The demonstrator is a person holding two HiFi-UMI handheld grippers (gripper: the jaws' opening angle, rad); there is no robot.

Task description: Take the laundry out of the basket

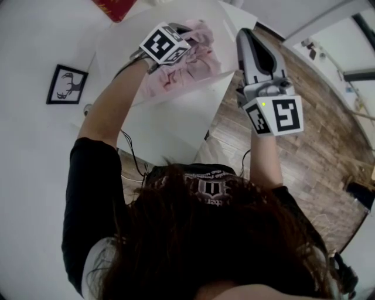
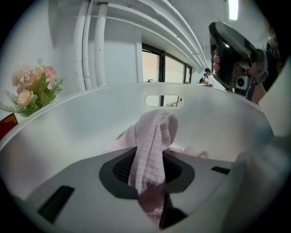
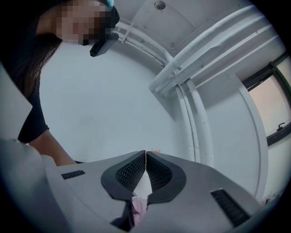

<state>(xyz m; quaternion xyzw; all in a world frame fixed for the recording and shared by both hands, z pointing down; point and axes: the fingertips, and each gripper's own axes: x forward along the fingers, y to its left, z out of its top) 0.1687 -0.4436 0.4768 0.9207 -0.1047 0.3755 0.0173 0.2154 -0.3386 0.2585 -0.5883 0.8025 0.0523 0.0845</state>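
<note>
My left gripper [image 1: 186, 47] reaches into the white basket [image 1: 126, 35] on the white table [image 1: 170, 132]. In the left gripper view the left gripper [image 2: 148, 159] is shut on a fold of pink waffle cloth [image 2: 152, 134], which stands up between the pads above the basket's wall [image 2: 68, 123]. More pink laundry [image 1: 196, 61] lies bunched under it. My right gripper [image 1: 243, 34] is raised at the basket's right side, apart from the laundry. Its tips [image 3: 145, 152] meet, so it is shut. A sliver of pink [image 3: 137, 210] shows behind its pads; whether it is gripped cannot be told.
A framed deer picture [image 1: 66, 85] and a red object [image 1: 114, 7] lie to the left. Flowers [image 2: 32, 88] stand beyond the basket's left rim. Wooden floor [image 1: 316, 146] is to the table's right. White pipes [image 2: 91, 45] run up the wall ahead.
</note>
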